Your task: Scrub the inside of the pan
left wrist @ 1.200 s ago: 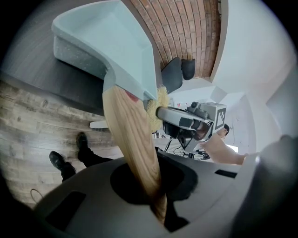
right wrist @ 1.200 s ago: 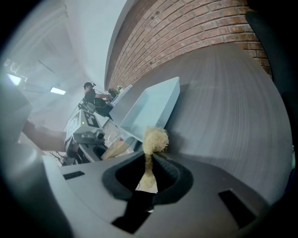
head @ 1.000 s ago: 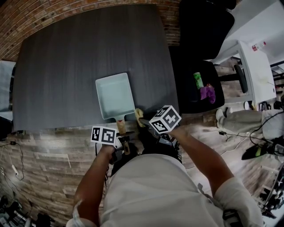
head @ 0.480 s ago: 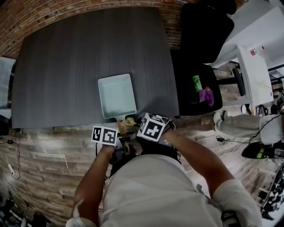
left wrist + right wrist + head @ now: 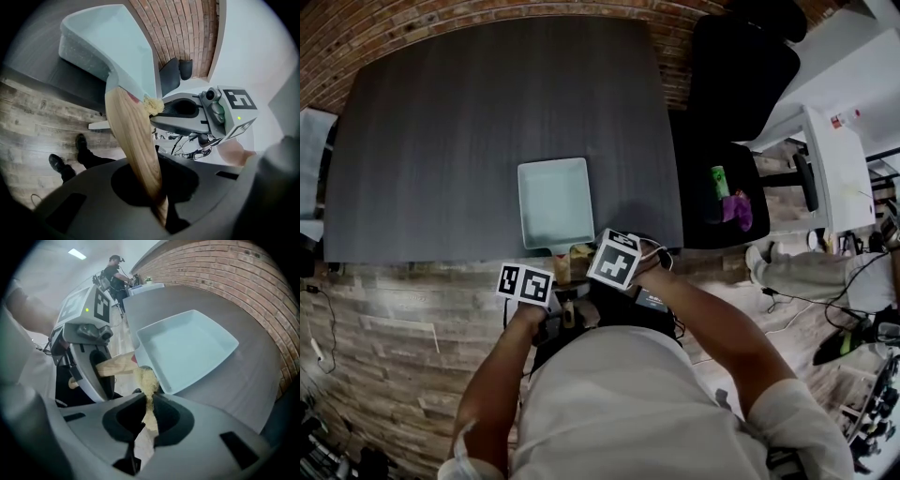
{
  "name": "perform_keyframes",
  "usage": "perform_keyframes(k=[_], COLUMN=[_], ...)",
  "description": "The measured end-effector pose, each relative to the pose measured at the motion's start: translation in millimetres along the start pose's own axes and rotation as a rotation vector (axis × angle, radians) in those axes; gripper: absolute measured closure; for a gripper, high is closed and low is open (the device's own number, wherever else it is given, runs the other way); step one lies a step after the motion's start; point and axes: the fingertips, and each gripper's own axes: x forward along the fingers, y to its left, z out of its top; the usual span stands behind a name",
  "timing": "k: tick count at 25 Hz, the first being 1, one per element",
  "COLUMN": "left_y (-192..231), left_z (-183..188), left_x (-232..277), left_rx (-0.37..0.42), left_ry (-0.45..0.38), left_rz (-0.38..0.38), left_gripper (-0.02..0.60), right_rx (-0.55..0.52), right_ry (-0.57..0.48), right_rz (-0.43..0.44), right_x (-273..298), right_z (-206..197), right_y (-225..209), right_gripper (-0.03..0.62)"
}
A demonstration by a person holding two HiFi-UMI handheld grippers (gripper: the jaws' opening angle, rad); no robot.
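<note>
The pan (image 5: 555, 203), pale blue-green and square, sits on the dark surface (image 5: 441, 122) close to its 6 o'clock edge in the head view. Its inside faces up and looks bare. The wooden handle (image 5: 133, 136) points toward 6 o'clock and sticks out past the surface's edge, over the plank floor (image 5: 403, 328).

The left tool (image 5: 161, 213) is clamped on the far end of the handle, its jaws pressed on the wood from both sides. In the head view its marker cube shows at 7 o'clock from the pan.

The right tool (image 5: 149, 416) is clamped on a yellowish, fibrous scrubber (image 5: 147, 380), which sticks out from between the closed jaws. The scrubber's free end lies at the pan's near rim, at about 5 o'clock on the pan, just beside the root of the handle. Whether it presses on the rim I cannot tell. The right tool's cube shows at 5 o'clock from the pan, tilted.

The two tools stand near each other, with the handle between them.

A black chair (image 5: 741, 56) stands at 3 o'clock from the surface, and a green can (image 5: 719, 178) lies on its seat. A brick wall (image 5: 356, 28) runs along the 12 o'clock side.
</note>
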Motion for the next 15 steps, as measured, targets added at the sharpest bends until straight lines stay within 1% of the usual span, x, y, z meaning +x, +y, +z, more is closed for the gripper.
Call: perform_keyframes(k=[4, 10, 15], left_y=[0.1, 0.6, 0.4], left_z=[-0.4, -1.1, -3.0], left_x=[-2.1, -3.6, -4.5], left_rx=[-0.001, 0.002, 0.008], left_ry=[0.001, 0.002, 0.019], left_rz=[-0.009, -0.019, -0.022], left_gripper=[0.558, 0.560, 0.560], right_rx=[0.022, 0.039, 0.044], right_ry=[0.018, 0.047, 0.081], right_rz=[-0.019, -0.044, -0.094], right_x=[-2.6, -9.7, -21.2], right_z=[-4.8, -23.1, -44.6], right_y=[-5.1, -13.8, -31.1], right_gripper=[0.542, 0.542, 0.543])
